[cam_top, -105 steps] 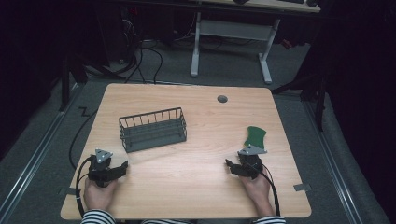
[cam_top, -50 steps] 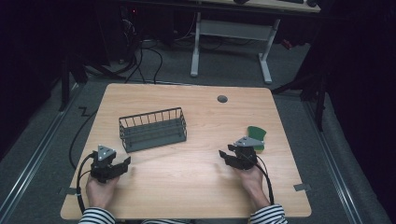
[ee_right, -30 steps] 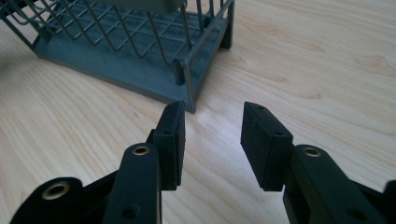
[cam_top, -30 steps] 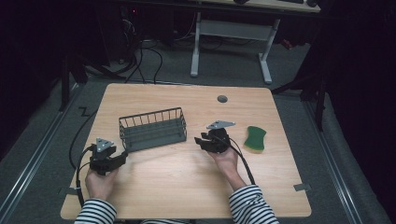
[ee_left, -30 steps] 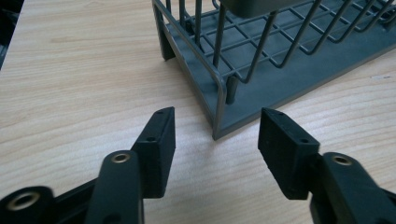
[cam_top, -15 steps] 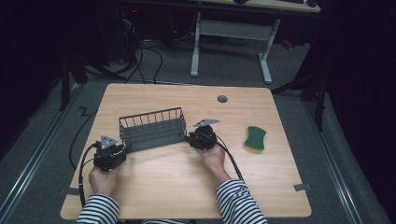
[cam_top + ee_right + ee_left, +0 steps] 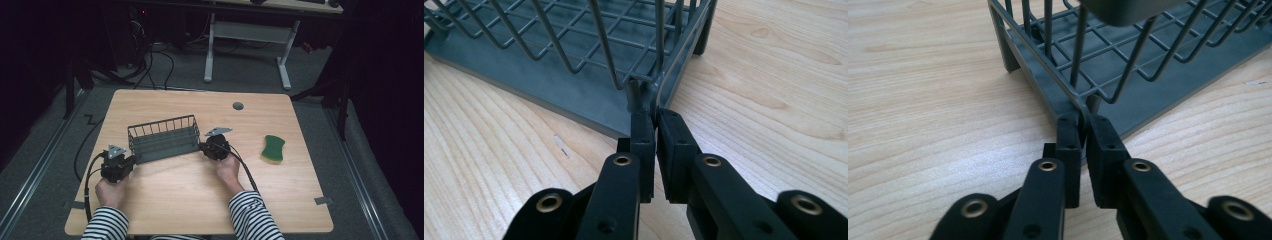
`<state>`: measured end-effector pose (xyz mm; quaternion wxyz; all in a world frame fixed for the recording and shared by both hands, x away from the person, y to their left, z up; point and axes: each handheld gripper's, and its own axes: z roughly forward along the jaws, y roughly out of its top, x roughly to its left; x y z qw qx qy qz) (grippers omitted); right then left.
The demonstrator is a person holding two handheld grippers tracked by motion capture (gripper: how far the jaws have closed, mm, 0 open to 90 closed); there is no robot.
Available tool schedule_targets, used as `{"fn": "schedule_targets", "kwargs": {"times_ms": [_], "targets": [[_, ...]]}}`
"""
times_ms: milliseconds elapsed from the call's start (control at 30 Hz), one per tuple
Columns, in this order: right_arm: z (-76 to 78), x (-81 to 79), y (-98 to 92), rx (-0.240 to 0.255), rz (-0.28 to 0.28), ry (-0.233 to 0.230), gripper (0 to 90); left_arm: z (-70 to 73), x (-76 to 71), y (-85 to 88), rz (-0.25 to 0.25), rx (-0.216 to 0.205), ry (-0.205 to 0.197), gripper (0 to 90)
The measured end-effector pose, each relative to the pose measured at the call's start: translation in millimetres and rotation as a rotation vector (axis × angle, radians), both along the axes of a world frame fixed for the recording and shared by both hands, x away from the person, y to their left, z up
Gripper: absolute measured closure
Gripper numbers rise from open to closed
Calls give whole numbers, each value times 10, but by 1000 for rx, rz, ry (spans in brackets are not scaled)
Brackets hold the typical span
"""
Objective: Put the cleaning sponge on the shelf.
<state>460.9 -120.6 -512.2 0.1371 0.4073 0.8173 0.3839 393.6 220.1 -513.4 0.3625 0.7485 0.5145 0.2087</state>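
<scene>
High view: dark grey wire basket (image 7: 163,138) left of centre on the light wooden surface (image 7: 200,200), clamped at both ends. Left gripper (image 7: 1083,131) just closed onto the rim wire at the basket's near left corner; right gripper (image 7: 655,124) likewise pinching the near right corner wire. Green sponge (image 7: 274,148) well apart at right.

A dark grey wire basket (image 7: 164,139) stands upright and empty, left of centre on the wooden table (image 7: 200,200).
</scene>
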Motion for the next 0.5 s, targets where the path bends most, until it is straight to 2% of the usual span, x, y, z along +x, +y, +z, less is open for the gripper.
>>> {"fn": "schedule_targets", "kwargs": {"times_ms": [300,500], "targets": [[19,-22,-37,-23,10,0,864,4,-45,-37,-33,6,-2,862],[49,-85,-193,-47,15,11,865,15,-79,-177,-101,20,-3,864]]}}
